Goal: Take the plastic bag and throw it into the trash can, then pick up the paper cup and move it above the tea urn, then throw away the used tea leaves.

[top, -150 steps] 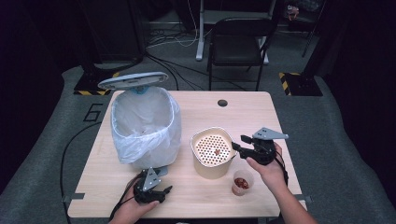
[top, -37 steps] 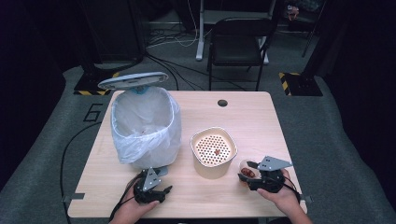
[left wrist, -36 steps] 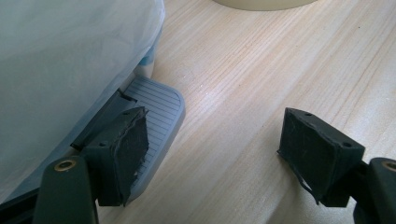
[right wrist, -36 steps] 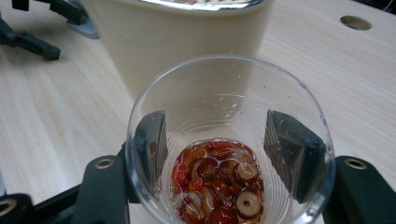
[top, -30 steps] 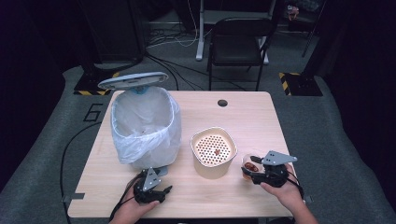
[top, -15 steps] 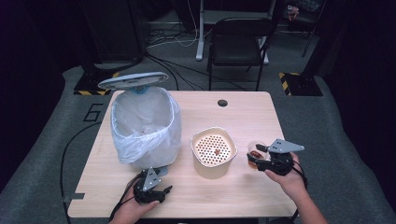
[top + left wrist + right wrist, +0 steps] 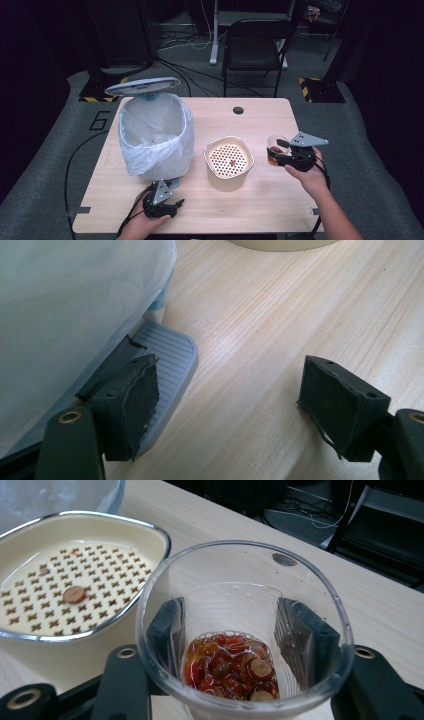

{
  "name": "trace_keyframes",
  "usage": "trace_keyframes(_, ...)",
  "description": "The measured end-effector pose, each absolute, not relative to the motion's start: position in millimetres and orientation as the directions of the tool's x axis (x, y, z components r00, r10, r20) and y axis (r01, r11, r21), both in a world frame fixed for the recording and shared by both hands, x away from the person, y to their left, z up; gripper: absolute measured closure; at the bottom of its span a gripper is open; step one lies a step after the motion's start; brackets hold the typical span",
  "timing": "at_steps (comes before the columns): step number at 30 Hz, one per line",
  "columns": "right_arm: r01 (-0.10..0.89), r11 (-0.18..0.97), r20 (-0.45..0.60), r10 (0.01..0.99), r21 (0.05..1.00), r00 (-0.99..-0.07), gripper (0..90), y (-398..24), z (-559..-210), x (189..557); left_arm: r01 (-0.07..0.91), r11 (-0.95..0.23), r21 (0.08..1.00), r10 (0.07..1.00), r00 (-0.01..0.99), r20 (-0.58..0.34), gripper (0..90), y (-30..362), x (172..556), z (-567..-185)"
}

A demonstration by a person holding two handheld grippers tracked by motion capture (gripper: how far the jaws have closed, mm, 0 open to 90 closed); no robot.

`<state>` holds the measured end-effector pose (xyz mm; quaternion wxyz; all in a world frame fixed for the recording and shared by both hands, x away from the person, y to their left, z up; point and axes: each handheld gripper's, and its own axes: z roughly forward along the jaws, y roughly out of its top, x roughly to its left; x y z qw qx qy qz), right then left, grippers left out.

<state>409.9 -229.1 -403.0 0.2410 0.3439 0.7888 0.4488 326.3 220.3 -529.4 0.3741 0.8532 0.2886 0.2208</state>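
My right gripper [image 7: 278,154] is shut on a clear plastic cup [image 7: 273,143] and holds it upright above the table, right of the cream strainer bowl [image 7: 212,150]. Its jaws have just been closing on the cup. In the right gripper view the cup [image 7: 235,605] holds red-brown liquid with round pieces, and both pads press its sides. One round piece [image 7: 74,594] lies on the bowl's perforated insert. My left gripper [image 7: 172,205] rests open on the table's near edge, with nothing between its jaws [image 7: 225,390].
A pedal bin [image 7: 155,135] lined with a white bag stands at the left, its lid [image 7: 142,86] up. Its grey pedal [image 7: 167,347] lies beside my left gripper's left jaw. A chair [image 7: 255,45] stands beyond the table's far edge.
My right gripper took hold of the cup near the table's front right and has lifted it up and away toward the right of the bowl. The left gripper has stayed put.
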Motion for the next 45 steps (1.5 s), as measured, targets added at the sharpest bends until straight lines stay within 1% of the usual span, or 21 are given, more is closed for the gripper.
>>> trace_keyframes(13,0.31,0.313,-0.055,0.777,0.898,-0.627,45.8,-224,-381,437,0.327,-0.554,0.766,0.658,0.736,0.161,23.6,220,326,-529)
trace_keyframes(25,0.299,0.323,-0.061,0.765,0.898,-0.641,45.8,-213,-375,451,0.327,-0.553,0.766,0.658,0.736,0.161,23.6,220,326,-529)
trace_keyframes(30,0.305,0.306,-0.04,0.762,0.902,-0.646,45.7,-208,-373,457,0.327,-0.554,0.766,0.658,0.736,0.161,23.6,220,326,-529)
trace_keyframes(38,0.278,0.331,-0.065,0.739,0.902,-0.67,45.7,-195,-372,467,0.328,-0.554,0.765,0.656,0.738,0.159,23.5,220,326,-529)
trace_keyframes(41,0.245,0.353,-0.094,0.72,0.903,-0.688,45.6,-190,-372,471,0.327,-0.553,0.766,0.658,0.736,0.161,23.5,220,326,-529)
trace_keyframes(45,0.227,0.372,-0.113,0.702,0.9,-0.703,45.5,-182,-369,476,0.329,-0.556,0.763,0.654,0.74,0.157,23.6,221,326,-529)
